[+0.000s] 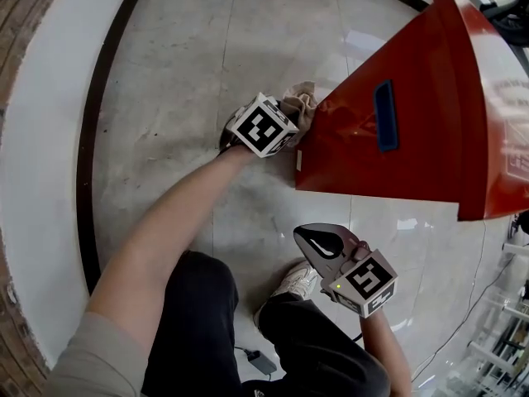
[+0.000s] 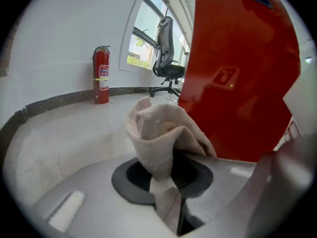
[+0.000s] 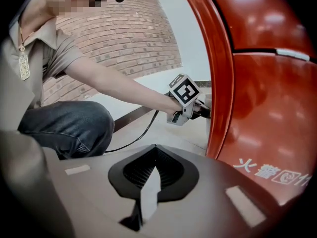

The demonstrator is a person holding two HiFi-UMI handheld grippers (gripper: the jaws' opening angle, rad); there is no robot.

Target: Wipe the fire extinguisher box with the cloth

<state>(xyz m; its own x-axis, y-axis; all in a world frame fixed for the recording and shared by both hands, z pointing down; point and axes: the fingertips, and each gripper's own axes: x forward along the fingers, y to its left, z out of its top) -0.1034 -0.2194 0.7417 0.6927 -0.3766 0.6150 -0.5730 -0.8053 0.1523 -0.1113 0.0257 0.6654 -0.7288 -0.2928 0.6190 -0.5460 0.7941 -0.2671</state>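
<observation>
Left gripper view is showing the left tool (image 2: 166, 192) clamping the soft, limp cloth (image 2: 163, 133) at a bunched fold, with the rigid, glossy fire extinguisher box (image 2: 237, 73) just ahead, while the right tool (image 3: 147, 190) is hanging closed and empty.

Daylight from the window (image 2: 146, 38) glares off the box (image 3: 267, 108); corners vignetted

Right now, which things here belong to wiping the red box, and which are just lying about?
For the job: cloth, clamped in the left gripper; red box.
Just about: fire extinguisher; office chair; right gripper, shut and empty.
</observation>
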